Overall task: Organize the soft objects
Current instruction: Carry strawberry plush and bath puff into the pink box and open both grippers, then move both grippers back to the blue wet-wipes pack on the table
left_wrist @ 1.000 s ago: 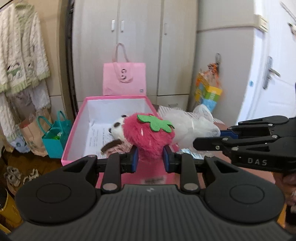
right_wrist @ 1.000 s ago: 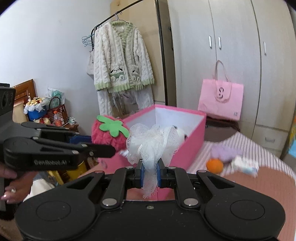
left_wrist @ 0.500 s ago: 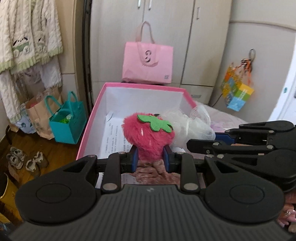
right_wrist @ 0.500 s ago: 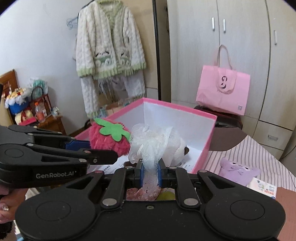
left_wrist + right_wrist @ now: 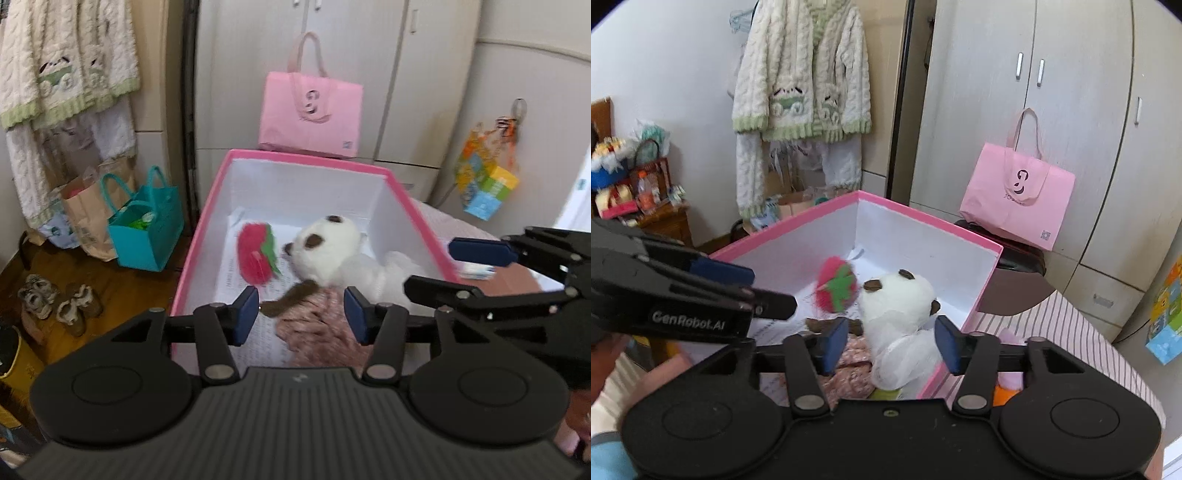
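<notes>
Left wrist: we are seeing our left tool opening with nothing between its pads; the strawberry is lying in the box beside the panda.

Right wrist: our right tool is opening too, the mesh pouf lying loose between its pads. Both look light and squashy; we'd pinch the middle.

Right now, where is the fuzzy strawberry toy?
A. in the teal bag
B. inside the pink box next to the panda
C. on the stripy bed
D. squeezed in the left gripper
B: the strawberry plush is in the pink box beside the panda plush, and nothing sits between the left gripper's opening jaws.
</notes>
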Action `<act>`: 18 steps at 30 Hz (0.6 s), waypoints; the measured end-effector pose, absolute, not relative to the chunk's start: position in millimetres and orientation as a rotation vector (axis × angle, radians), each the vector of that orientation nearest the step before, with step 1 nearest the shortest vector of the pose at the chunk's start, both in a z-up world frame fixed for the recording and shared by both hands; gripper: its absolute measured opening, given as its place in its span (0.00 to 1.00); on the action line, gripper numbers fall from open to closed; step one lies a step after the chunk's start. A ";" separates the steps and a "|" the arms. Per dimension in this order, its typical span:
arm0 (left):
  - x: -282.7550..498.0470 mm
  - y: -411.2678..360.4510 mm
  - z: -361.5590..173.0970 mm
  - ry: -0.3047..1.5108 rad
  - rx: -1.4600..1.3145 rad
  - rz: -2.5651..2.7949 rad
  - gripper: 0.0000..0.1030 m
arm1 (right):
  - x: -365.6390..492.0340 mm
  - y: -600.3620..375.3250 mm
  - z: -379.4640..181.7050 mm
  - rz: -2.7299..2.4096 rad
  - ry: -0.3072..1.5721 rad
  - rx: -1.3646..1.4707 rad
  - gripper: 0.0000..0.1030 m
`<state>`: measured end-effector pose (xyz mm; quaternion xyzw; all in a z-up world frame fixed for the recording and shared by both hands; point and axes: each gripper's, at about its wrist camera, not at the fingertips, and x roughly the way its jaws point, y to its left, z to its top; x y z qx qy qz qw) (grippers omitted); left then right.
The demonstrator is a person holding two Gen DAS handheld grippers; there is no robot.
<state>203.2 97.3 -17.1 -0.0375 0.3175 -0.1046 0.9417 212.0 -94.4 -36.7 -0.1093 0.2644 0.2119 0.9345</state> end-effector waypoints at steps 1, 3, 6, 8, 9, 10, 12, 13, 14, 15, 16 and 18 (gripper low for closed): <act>196.0 95.5 -13.6 0.636 -0.069 -0.225 0.50 | 207.2 -98.0 -33.8 0.437 0.541 -0.208 0.61; 182.8 91.2 -7.1 0.611 -0.045 -0.240 0.50 | 198.2 -103.8 -29.7 0.440 0.538 -0.186 0.63; 161.8 85.5 2.6 0.588 -0.026 -0.289 0.54 | 182.6 -112.1 -22.5 0.447 0.538 -0.172 0.64; 151.0 82.5 6.8 0.582 -0.020 -0.314 0.54 | 167.9 -117.3 -17.4 0.443 0.516 -0.188 0.64; 145.2 80.3 8.9 0.579 -0.012 -0.324 0.54 | 160.4 -120.7 -14.7 0.440 0.505 -0.195 0.64; 140.0 77.7 10.9 0.575 -0.001 -0.332 0.55 | 154.5 -123.9 -13.1 0.436 0.497 -0.197 0.65; 128.1 71.8 14.6 0.565 0.021 -0.352 0.56 | 142.4 -131.9 -9.4 0.428 0.487 -0.196 0.66; 124.0 69.9 16.4 0.561 0.027 -0.363 0.58 | 136.4 -137.5 -7.7 0.430 0.486 -0.190 0.66; 119.4 67.2 17.8 0.560 0.030 -0.375 0.58 | 131.8 -142.7 -6.2 0.432 0.487 -0.180 0.67; 115.3 64.1 19.2 0.558 0.034 -0.385 0.59 | 126.8 -149.2 -5.4 0.437 0.490 -0.169 0.68; 111.4 61.1 19.9 0.556 0.039 -0.390 0.59 | 122.6 -155.9 -5.2 0.447 0.493 -0.159 0.69; 104.6 52.8 20.6 0.550 0.054 -0.400 0.59 | 115.3 -169.2 -6.8 0.459 0.504 -0.144 0.69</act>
